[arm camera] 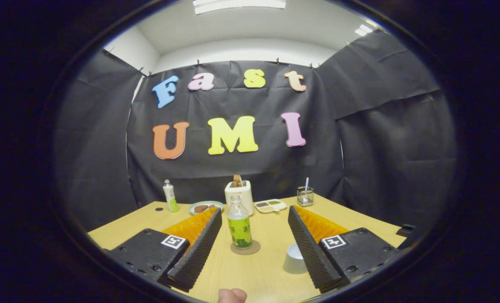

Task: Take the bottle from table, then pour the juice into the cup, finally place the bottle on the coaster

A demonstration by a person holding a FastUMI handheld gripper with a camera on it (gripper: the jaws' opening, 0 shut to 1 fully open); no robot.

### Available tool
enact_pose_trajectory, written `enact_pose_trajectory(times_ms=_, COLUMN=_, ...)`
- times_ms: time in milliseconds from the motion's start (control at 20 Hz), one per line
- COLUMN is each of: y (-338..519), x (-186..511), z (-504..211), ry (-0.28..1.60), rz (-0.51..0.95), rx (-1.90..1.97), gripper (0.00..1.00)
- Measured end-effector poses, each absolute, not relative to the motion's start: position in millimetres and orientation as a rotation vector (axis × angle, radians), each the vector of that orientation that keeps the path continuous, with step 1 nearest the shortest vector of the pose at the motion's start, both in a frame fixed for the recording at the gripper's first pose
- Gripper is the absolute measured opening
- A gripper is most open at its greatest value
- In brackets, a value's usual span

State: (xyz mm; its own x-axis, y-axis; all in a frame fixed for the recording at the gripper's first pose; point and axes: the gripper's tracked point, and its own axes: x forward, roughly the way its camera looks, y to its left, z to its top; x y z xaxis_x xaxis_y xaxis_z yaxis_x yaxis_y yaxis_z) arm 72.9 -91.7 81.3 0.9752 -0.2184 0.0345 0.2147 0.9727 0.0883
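The claw (254, 248) is spread wide, gripping nothing. The bottle (239, 226) is seen upright on the coaster (245, 248), seemingly between the fingertips; the cup (294, 257) should be avoided on approach.

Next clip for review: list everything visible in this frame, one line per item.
bottle: 1, clear with green label and pale cap, upright on the coaster between the open fingers
coaster: 1, brown, round, under that bottle
cup: 1, white, on the table by the right finger
second bottle: 1, white and green, far left of the table by the wall
plate: 1, pale green, holding brown food, left of the toaster
toaster: 1, white, something brown in its slot, behind the bottle
divided tray: 1, white, right of the toaster
wire basket: 1, dark, a straw standing in it, far right
table: 1, light wood
fingertip: 1, at the near edge
gripper: 1, fingers open, empty
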Motion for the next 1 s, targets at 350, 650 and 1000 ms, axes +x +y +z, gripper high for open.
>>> enact_pose_trajectory(times_ms=350, y=-88, x=25, z=69, ry=-0.05, rz=-0.232, rx=0.065, gripper=1.0)
enact_pose_trajectory(times_ms=650, y=-70, x=21, z=44, ry=-0.055, rz=-0.212, rx=0.074, gripper=1.0)
enact_pose_trajectory(times_ms=1000, y=-39, x=19, z=36, ry=-0.04, rz=-0.185, rx=0.033, gripper=1.0)
